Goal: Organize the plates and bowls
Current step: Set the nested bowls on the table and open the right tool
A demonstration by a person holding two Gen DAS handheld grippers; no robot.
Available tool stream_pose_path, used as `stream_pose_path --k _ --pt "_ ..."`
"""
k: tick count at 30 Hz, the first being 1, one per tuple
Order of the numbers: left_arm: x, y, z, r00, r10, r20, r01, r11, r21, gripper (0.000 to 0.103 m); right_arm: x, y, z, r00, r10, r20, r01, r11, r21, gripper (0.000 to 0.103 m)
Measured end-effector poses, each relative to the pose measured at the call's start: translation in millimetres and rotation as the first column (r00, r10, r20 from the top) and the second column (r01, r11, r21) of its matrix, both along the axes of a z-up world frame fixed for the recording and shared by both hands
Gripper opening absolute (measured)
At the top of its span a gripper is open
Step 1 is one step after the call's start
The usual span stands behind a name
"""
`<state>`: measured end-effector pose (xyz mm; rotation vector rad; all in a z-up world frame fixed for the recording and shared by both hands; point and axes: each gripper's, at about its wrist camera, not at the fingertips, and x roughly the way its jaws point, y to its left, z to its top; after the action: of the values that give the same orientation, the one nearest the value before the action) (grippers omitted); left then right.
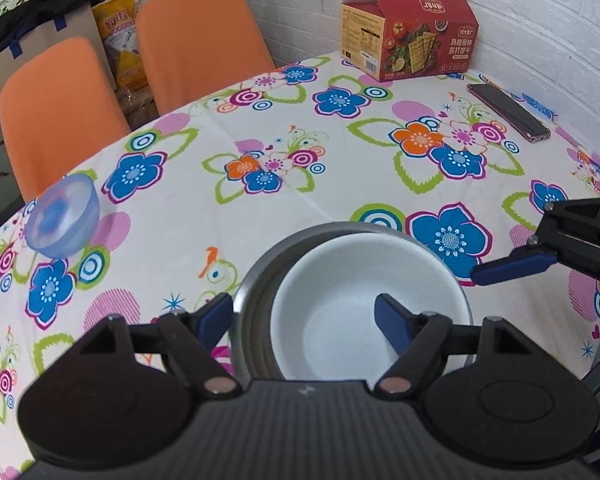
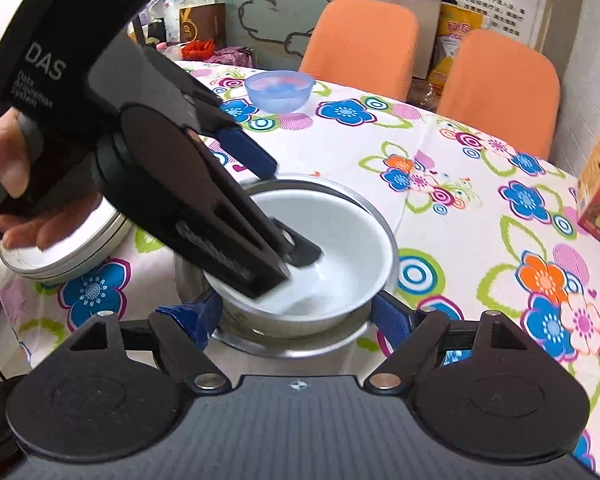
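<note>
White bowl [image 1: 364, 308] is nested in the metal bowl [image 1: 252, 300], lower centre of frame. Left gripper [image 1: 304, 320] is spread, straddling both rims unclamped; right gripper [image 2: 296, 312] is spread, gripping nothing. Nested bowls could be tipped if a finger catches on a rim.

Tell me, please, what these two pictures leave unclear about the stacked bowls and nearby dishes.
- Left wrist view: the white bowl's near rim and the grey metal bowl's base, behind the left tool.
- Right wrist view: the round silver tin's top, under the hand.
- Translucent blue bowl's contents: too blurred.
</note>
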<state>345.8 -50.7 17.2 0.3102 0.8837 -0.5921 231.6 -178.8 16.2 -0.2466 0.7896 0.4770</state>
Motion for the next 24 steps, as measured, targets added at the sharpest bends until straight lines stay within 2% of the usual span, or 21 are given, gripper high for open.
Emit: stream_pose_path --k 3,5,9,12,18,24 --pt "-4.4 17.0 8.4 0.999 0.025 0.023 -0.024 1.000 -0.020 0.078 -12.7 -11.9 -0.7 0.999 -0.005 -0.047 0.007 0.999 0.033 0.068" --pt "-5.1 29.4 13.4 0.999 0.040 0.027 -0.039 0.999 -0.034 0.078 -22.6 -16.5 -2.7 0.998 -0.012 -0.068 0.013 1.000 0.006 0.068" --pt "-3.2 52.9 22.4 0.994 0.088 0.070 -0.087 0.996 -0.007 0.079 -42.6 -18.6 1.7 0.999 -0.013 -0.034 0.011 0.998 -0.063 0.068" --pt "2.7 73.0 28.1 0.988 0.130 0.087 -0.131 0.991 0.011 0.079 -45.1 -14.2 17.9 1.000 0.010 0.008 -0.010 0.999 -0.051 0.068" --pt "18.0 111.2 37.5 0.975 0.205 0.091 -0.207 0.978 0.023 0.079 -16.3 21.1 53.3 0.988 0.095 0.118 -0.092 0.995 -0.032 0.068" --pt "45.9 141.2 42.0 0.961 0.253 0.113 -0.261 0.963 0.062 0.079 39.0 60.8 63.3 0.976 0.144 0.166 -0.139 0.989 -0.040 0.068"
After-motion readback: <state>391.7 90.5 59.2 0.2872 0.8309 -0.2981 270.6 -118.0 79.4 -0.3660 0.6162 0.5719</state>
